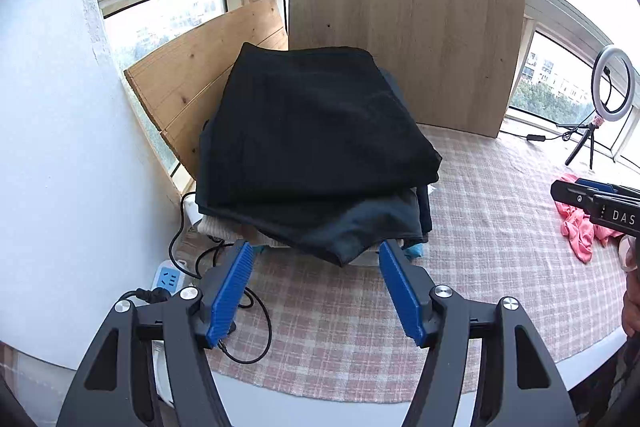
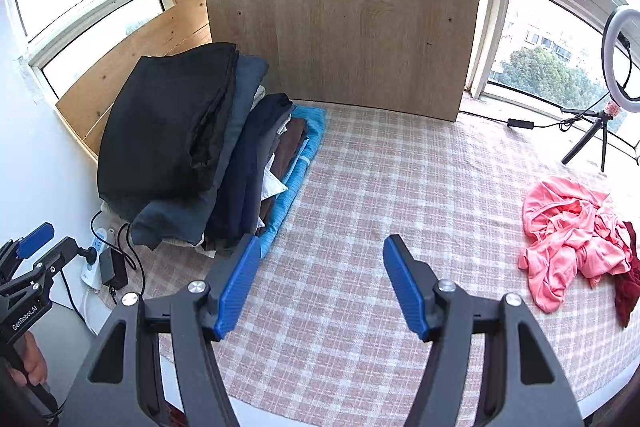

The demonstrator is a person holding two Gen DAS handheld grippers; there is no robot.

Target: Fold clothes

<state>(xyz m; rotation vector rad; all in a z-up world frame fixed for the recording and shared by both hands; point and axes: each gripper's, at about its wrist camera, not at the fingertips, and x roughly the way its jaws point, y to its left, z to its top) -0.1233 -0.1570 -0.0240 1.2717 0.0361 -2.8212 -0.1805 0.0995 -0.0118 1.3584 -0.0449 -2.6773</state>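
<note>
A stack of folded clothes with a black garment on top sits at the left of the checked cloth; it also shows in the right wrist view. A crumpled pink garment lies at the right, with a dark red piece beside it; it also shows in the left wrist view. My left gripper is open and empty just in front of the stack. My right gripper is open and empty over bare cloth, between the stack and the pink garment.
A checked pink cloth covers the table. Wooden boards lean against the windows behind. A ring light on a tripod stands at the far right. A power strip with cables lies at the left edge by the wall.
</note>
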